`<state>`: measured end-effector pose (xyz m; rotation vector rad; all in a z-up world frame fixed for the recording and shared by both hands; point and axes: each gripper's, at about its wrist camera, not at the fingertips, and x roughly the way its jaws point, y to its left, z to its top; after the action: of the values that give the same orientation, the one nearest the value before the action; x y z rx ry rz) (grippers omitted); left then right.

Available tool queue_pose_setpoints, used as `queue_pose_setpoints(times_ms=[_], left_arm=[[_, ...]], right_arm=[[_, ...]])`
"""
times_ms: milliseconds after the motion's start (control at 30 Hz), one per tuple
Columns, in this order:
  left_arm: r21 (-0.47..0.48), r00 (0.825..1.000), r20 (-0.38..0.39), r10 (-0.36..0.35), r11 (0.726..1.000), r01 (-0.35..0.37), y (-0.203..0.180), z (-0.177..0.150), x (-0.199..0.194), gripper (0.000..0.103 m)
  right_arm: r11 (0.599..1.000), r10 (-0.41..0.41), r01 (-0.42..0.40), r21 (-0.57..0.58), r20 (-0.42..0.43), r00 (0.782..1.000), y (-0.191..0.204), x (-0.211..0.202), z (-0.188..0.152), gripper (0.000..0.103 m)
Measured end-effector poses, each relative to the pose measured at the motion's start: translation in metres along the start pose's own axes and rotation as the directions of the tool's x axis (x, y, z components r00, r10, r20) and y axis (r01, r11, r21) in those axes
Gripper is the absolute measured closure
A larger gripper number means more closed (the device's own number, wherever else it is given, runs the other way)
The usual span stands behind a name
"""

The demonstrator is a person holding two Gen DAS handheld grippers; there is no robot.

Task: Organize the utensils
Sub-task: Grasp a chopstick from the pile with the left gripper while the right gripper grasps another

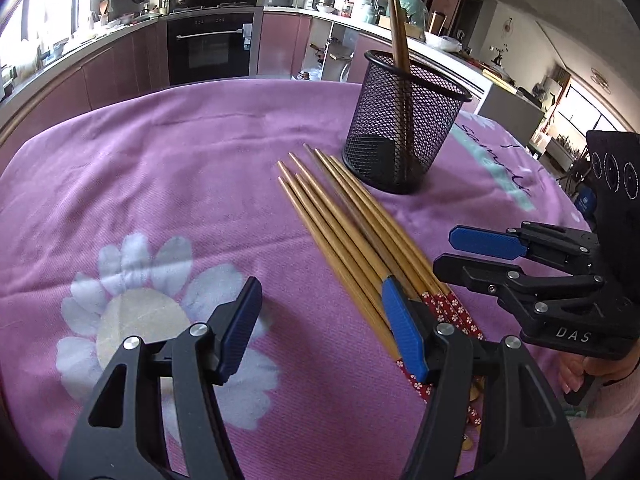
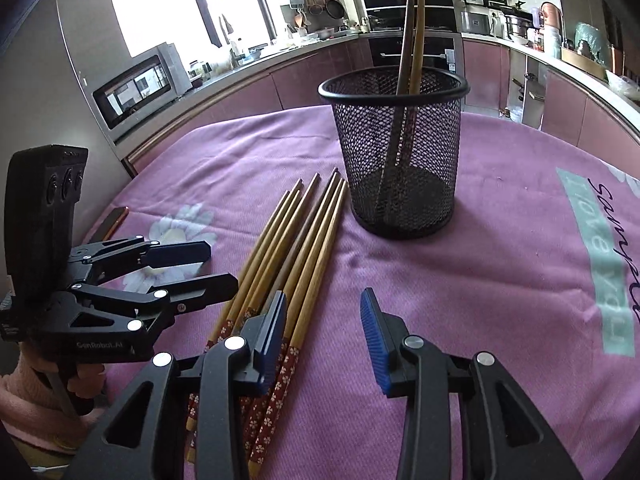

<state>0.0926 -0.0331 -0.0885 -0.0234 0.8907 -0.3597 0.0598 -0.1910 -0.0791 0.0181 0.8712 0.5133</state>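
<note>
1. Chopsticks [image 1: 352, 228] lie in a loose bundle on the desk [image 1: 160, 168], which is covered by a purple cloth with white flower prints; their pointed tips aim toward the mesh cup [image 1: 404, 120] and their red, flower-patterned handle ends lie nearest the grippers.
2. Standing upright just beyond the bundle's tips, the black mesh cup holds two chopsticks [image 2: 412, 32] that lean together against its rim.
3. From the left wrist view, the left gripper [image 1: 320, 320] has its jaws spread wide and nothing between them; one blue pad hovers over the flower print, the other is over the handle ends of the bundle. Whether that pad touches the wood cannot be told.
4. In its own view, the right gripper [image 2: 322, 340] has its jaws parted with only bare cloth between them; its left pad is over the bundle's handle ends, and contact cannot be told.
5. Each gripper shows in the other's camera, held by a hand in a pink sleeve [image 2: 28, 408], one on either side of the bundle.
6. A phone-like object [image 2: 114, 220] lies on the cloth near the far left edge in the right wrist view.
7. Kitchen counters, an oven and a microwave line the background.
</note>
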Motion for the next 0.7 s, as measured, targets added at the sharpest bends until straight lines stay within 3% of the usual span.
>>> queue_pose_setpoints(times_ms=[700], left_arm=[[0.047, 0.999, -0.016, 0.041, 0.998, -0.041, -0.005, -0.002, 0.005, 0.042]], right_arm=[[0.997, -0.071, 0.07, -0.038, -0.012, 0.997, 0.009, 0.011, -0.004, 0.068]])
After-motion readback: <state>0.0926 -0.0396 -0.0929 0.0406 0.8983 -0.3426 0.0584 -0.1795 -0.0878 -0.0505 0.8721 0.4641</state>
